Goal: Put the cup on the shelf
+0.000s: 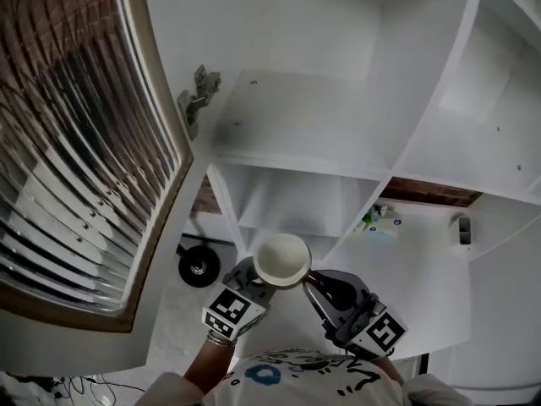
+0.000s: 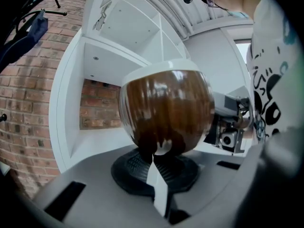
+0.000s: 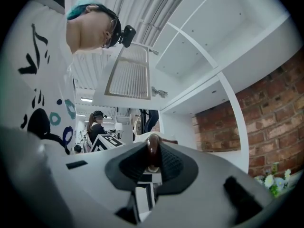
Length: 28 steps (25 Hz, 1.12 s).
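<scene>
Holding the glazed brown cup (image 1: pixel 281 260) in the air before the white shelf (image 1: pixel 296 142), the right gripper (image 3: pixel 152 163) is pinching its thin handle (image 3: pixel 152 148) and the left gripper (image 2: pixel 154 161) is seemingly nipping its foot, jaws nearly together, which I judge a sound double hold for stiff, slick, breakable ware.

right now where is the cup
Head view, bottom centre: the cup is held up in front of the white shelf unit, between the left claw and the right claw, which pinches its handle.

Brown cup (image 2: pixel 166 113), white shelf (image 1: pixel 338 100), red brick wall (image 2: pixel 28 103)
</scene>
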Each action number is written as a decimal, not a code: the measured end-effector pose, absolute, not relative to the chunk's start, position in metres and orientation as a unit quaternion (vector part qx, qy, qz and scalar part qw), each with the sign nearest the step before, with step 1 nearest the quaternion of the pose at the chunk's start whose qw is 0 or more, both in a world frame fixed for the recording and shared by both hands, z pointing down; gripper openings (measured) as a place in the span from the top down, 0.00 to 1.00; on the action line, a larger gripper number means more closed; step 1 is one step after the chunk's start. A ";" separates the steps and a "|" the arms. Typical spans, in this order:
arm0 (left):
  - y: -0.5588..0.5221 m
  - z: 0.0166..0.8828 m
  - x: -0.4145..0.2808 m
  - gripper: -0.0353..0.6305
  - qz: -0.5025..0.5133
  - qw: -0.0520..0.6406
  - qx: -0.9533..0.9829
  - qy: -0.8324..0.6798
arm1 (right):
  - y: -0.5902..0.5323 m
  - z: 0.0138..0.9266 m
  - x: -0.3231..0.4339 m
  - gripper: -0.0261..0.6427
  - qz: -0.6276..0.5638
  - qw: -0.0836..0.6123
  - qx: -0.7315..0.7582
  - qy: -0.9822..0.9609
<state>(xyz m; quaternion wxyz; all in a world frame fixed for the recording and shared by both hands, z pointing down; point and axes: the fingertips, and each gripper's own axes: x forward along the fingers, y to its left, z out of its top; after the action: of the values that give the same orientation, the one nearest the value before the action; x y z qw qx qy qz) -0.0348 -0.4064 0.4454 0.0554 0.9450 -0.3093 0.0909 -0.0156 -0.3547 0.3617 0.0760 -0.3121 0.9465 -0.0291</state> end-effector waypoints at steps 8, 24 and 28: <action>-0.430 0.454 -0.033 0.92 0.092 0.060 0.945 -0.309 | -0.383 0.371 -0.012 0.87 -0.044 0.089 -0.341 0.935; -0.441 0.485 -0.040 0.92 0.103 0.100 0.934 -0.326 | -0.453 0.407 0.016 0.87 -0.042 0.081 -0.435 0.896; -0.443 0.489 -0.043 0.92 0.100 0.103 0.933 -0.330 | -0.465 0.416 0.019 0.87 -0.039 0.072 -0.449 0.889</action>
<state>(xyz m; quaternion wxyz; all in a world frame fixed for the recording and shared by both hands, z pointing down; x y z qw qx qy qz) -0.0433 -0.4435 0.4886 0.1034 0.9329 -0.3301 0.0999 0.0186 -0.4654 0.4157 0.0723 -0.4495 0.8895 -0.0392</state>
